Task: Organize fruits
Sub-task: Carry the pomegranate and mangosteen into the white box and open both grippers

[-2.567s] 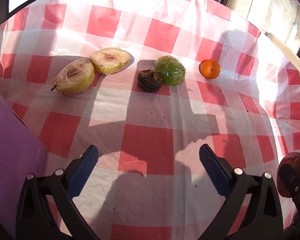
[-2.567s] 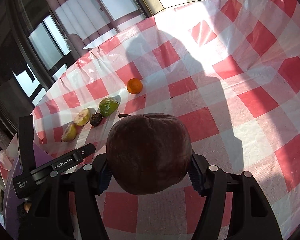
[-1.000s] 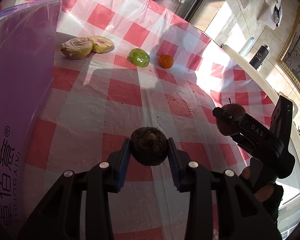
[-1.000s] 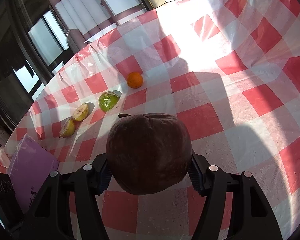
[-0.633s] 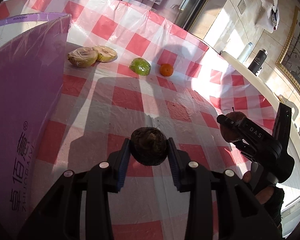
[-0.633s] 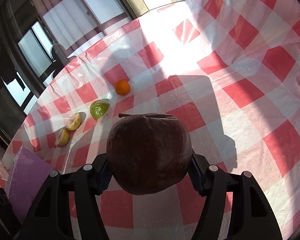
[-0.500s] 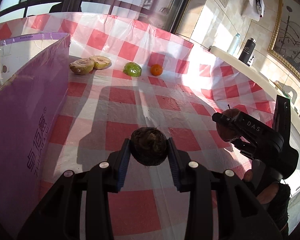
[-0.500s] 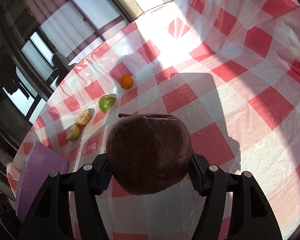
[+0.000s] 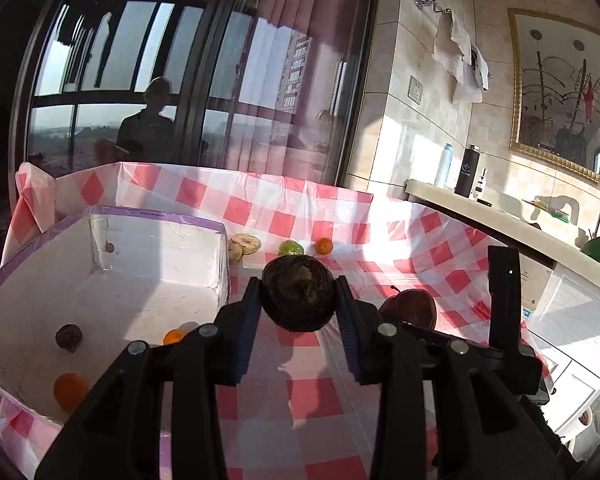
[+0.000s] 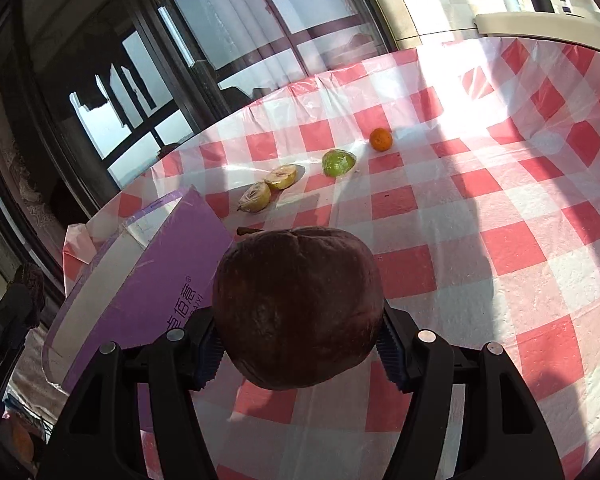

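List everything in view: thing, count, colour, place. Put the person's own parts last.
Box: one, purple outside, white inside, left on the table.
Fruit in box: two orange, one dark.
Cut pale fruit halves: two, yellowish, beyond the box.
Wrapped fruit: one, green, right of the halves.
Small orange: one, right of the green fruit.
Tablecloth: one, red and white check.
Bottles: dark and pale, on the counter.
Small dark fruit: one, in the left tongs.
Large brown fruit: one, in the right tongs.
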`<action>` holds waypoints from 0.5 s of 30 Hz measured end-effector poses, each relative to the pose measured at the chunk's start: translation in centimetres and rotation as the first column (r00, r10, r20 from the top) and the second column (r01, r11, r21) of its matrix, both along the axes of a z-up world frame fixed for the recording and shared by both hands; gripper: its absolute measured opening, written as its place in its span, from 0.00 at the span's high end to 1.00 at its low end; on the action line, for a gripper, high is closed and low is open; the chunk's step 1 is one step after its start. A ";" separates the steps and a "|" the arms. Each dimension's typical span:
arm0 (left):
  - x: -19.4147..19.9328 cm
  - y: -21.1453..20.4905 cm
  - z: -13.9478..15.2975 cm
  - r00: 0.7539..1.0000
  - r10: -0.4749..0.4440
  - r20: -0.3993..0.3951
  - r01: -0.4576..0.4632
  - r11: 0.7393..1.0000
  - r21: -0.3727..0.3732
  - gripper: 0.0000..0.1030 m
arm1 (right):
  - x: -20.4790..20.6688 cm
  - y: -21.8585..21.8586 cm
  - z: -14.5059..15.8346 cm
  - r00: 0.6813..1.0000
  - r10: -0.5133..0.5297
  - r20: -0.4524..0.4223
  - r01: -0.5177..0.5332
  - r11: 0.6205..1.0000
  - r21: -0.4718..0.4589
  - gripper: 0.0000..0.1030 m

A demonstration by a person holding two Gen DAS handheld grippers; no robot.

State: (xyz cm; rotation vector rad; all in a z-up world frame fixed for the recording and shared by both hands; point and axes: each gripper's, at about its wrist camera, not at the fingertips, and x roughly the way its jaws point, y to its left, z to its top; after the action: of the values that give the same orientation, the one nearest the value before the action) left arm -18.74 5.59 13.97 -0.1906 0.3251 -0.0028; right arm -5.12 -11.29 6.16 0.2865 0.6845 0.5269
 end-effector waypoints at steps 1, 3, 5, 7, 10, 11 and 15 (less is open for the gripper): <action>-0.3 1.0 0.4 1.000 0.026 0.001 -0.026 1.000 0.001 0.64 | -0.6 1.5 1.0 0.999 0.040 0.025 -0.039 0.999 -0.011 0.39; -0.7 3.4 1.1 0.997 0.082 -0.007 -0.082 0.997 0.008 0.64 | -1.7 4.7 2.6 0.990 0.122 0.069 -0.120 0.992 -0.038 0.39; -0.9 5.7 1.4 0.988 0.155 -0.009 -0.155 0.988 0.025 0.64 | -2.9 7.9 3.9 0.974 0.201 0.108 -0.195 0.979 -0.063 0.39; -0.8 8.0 1.3 0.977 0.211 -0.032 -0.211 0.977 0.026 0.64 | -3.9 11.0 4.8 0.953 0.272 0.135 -0.262 0.961 -0.089 0.39; -0.7 11.4 0.5 0.956 0.285 -0.067 -0.284 0.959 0.028 0.64 | -5.3 15.6 5.6 0.917 0.363 0.162 -0.339 0.927 -0.162 0.39; -0.6 12.2 0.1 0.948 0.308 -0.087 -0.305 0.951 0.039 0.64 | -5.7 17.0 5.6 0.906 0.391 0.162 -0.359 0.913 -0.194 0.39; 0.1 15.8 -1.7 0.912 0.368 -0.181 -0.361 0.930 0.071 0.64 | -6.1 21.8 4.7 0.878 0.463 0.119 -0.396 0.845 -0.359 0.39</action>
State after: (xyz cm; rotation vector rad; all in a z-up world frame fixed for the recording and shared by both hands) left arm -18.68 21.43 12.22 -0.2145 0.4773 0.3947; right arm -11.25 10.48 10.86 -0.2429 0.6259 0.8503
